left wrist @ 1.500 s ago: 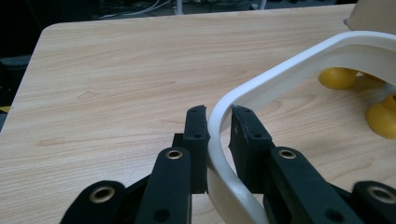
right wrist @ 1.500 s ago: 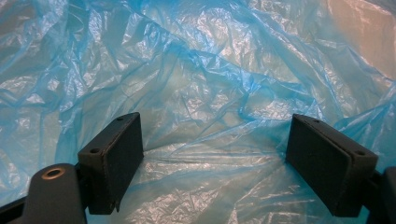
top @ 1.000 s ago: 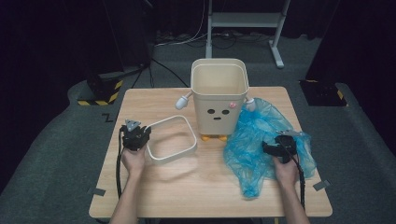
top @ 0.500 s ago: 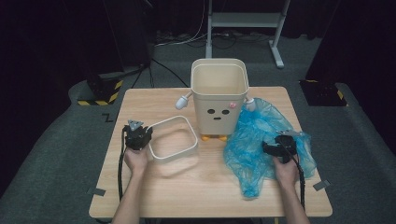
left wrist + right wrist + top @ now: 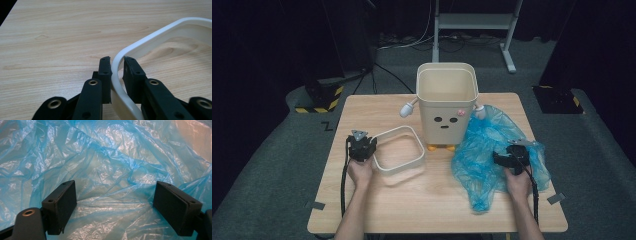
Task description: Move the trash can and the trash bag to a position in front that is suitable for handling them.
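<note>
A white rounded-square ring (image 5: pixel 399 169) lies left of centre on the wooden table (image 5: pixel 427 205), its near side slightly raised over a shadow. My left gripper (image 5: pixel 370 150) is shut on the ring's left corner. In the left gripper view the ring (image 5: pixel 155 37) runs up between the black pads of the left gripper (image 5: pixel 117 62). A crumpled blue plastic bag (image 5: pixel 482 145) is spread on the table's right side. My right gripper (image 5: pixel 499 159) rests on it, open. In the right gripper view the right gripper (image 5: pixel 115 205) has its jaws wide apart over the bag (image 5: pixel 105 157).
A cream bin (image 5: pixel 447 100) with a drawn face, small arms and orange feet stands at the back centre, between ring and bag. A metal stand (image 5: pixel 472 30) and cables are on the floor beyond. A black-and-yellow block (image 5: pixel 319 97) lies off the far left corner.
The left gripper and the ring have shifted very slightly to the right. The right hand and the bag have kept still.
</note>
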The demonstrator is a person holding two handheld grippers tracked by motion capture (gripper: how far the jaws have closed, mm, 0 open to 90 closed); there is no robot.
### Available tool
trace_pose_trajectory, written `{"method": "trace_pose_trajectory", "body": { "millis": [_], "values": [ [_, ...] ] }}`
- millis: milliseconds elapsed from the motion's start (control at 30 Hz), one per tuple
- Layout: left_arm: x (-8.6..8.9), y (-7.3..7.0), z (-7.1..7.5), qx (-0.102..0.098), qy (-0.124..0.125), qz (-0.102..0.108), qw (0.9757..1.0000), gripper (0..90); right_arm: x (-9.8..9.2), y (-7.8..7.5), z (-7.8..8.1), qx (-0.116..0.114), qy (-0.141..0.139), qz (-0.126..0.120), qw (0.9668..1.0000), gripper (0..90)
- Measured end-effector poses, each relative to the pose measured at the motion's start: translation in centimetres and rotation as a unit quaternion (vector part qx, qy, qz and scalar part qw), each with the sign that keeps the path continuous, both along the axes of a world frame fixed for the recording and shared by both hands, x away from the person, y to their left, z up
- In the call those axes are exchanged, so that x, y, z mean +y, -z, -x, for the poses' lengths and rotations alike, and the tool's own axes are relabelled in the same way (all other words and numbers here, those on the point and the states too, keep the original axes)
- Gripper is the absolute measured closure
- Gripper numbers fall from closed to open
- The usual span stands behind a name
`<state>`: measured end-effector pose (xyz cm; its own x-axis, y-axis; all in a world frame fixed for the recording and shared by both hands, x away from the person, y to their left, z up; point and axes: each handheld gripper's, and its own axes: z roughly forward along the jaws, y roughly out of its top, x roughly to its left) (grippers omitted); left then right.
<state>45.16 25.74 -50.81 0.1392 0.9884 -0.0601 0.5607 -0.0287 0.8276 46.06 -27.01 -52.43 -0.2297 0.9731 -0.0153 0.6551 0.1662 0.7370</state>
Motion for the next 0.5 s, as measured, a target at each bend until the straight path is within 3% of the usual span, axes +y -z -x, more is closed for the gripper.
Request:
{"method": "trace_pose_trajectory", "body": {
  "millis": [200, 500],
  "values": [
    [-0.3, 0.5, -0.2, 0.004, 0.0, -0.017, 0.9998, 76.7, 0.0, 0.0, 0.0, 0.0, 0.0, 0.0, 1.0, 18.7],
    [-0.2, 1.2, -0.4, 0.009, 0.0, -0.016, 0.9998, 76.6, 0.0, 0.0, 0.0, -0.001, 0.001, 0.0, 1.0, 18.7]
  ]
}}
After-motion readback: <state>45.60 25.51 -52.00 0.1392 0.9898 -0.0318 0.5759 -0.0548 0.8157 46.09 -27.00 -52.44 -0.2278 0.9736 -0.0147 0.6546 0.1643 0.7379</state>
